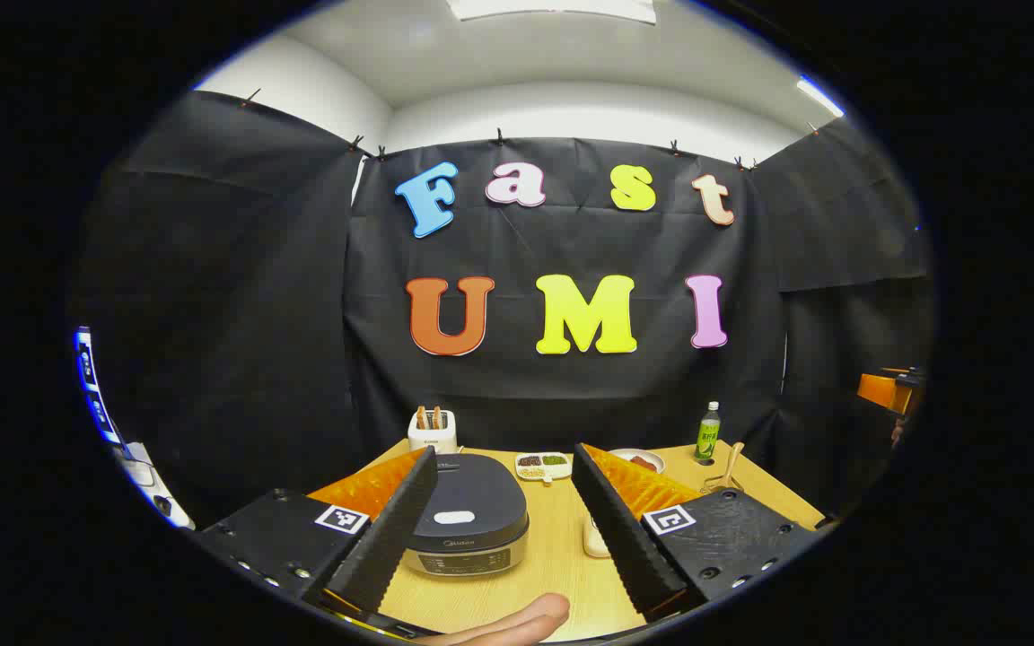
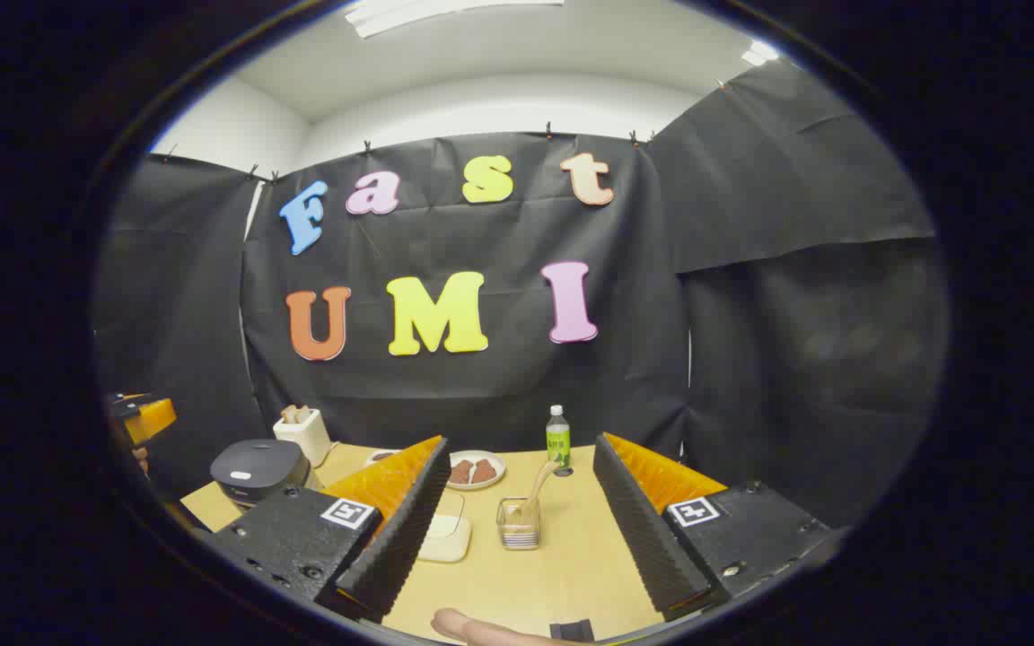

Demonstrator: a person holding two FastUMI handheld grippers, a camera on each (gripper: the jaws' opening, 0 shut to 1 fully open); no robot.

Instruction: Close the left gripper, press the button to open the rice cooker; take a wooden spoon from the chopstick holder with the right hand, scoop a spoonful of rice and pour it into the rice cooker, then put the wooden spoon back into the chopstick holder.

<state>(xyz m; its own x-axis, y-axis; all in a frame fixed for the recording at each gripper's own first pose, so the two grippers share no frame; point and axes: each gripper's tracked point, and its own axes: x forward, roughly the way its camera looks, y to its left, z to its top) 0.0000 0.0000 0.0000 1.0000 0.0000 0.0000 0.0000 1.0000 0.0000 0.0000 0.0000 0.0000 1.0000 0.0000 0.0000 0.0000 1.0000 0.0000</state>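
My left gripper (image 1: 503, 516) hangs spread wide above the near edge of the table (image 1: 562, 574), gripping nothing; the rice cooker (image 1: 468, 525) sits between its two fingers, a little farther along the table, untouched, with its dark lid down and one pale button (image 1: 454, 517) on top. A fingertip of my own hand (image 1: 517, 624) shows in the left gripper view, nearer to me than the rice cooker.

My right gripper (image 2: 517, 529) is likewise fully parted and empty, hovering over the table well to the right of the rice cooker (image 2: 257, 468). Between its fingers stands the one chopstick holder (image 2: 518, 523), a small clear cup, with a single wooden spoon (image 2: 539, 483) leaning up out of it.

Counting outward from the rice cooker: one pale shallow dish (image 2: 445, 536), just to its right, touches the inner edge of my right gripper's left-hand finger in the right gripper view; I cannot tell what it holds. Behind the rice cooker stands one white toaster (image 1: 433, 430) with two brown slices sticking up. To the rice cooker's right rear lie one divided tray (image 1: 542, 466) with dark and green grains in its compartments, then one round plate (image 2: 476, 470) bearing two reddish-brown pieces, then one green bottle (image 2: 557, 438) upright at the back.
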